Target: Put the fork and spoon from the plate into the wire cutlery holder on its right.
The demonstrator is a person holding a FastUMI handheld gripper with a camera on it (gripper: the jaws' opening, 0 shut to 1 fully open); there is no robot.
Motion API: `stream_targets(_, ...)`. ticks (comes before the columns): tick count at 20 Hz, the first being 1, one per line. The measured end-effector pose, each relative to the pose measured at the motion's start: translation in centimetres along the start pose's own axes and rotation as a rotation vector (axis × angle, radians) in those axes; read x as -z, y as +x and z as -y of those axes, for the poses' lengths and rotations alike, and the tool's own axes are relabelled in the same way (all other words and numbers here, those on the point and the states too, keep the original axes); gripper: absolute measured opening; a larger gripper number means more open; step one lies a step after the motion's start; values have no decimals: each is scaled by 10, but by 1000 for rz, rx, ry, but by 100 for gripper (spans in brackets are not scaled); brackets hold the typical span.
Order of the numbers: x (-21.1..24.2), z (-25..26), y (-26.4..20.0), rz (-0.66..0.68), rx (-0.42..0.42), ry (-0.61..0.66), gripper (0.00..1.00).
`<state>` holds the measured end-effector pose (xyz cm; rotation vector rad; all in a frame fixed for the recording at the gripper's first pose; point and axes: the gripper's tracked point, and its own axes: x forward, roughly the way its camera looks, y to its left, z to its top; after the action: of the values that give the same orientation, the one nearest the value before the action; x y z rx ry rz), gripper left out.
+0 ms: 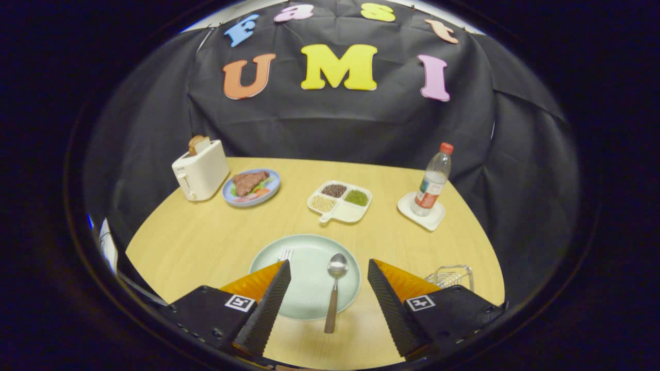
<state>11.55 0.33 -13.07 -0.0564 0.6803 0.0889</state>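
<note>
Two fingers of the hand-held gripper (329, 270) spread wide, gripping nothing, spoon (334, 291) lying between them on plate (309, 304).

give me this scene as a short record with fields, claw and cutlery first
claw: open, holding nothing, fingers either side of the spoon
spoon: on the plate, bowl away from the claw, handle end over the near rim
fork: on the plate, tines showing just past one finger
plate: near table edge
wire cutlery holder: right of the plate, no cutlery seen inside
further back: toaster, food plate, divided dish, bottle
</note>
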Motion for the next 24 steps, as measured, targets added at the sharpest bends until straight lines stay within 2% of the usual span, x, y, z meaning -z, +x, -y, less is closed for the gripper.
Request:
stream_targets(3, 16, 2, 22, -122, -1, 12, 89)
stream_targets(5, 25, 2, 40, -191, -4, 38, 85)
stream_targets(11, 46, -2, 72, -304, 13, 53, 76)
stream_targets(13, 59, -4, 81, -369, 21, 78, 69)
stream_targets(15, 73, 2, 88, -433, 63, 96, 61)
stream_targets(18, 81, 2, 94, -486, 70, 122, 47)
stream_targets(21, 85, 1, 97, -514, 76, 119, 41)
stream_targets(22, 82, -2, 94, -523, 64, 130, 37)
stream_targets(24, 84, -3, 94, -537, 63, 139, 18)
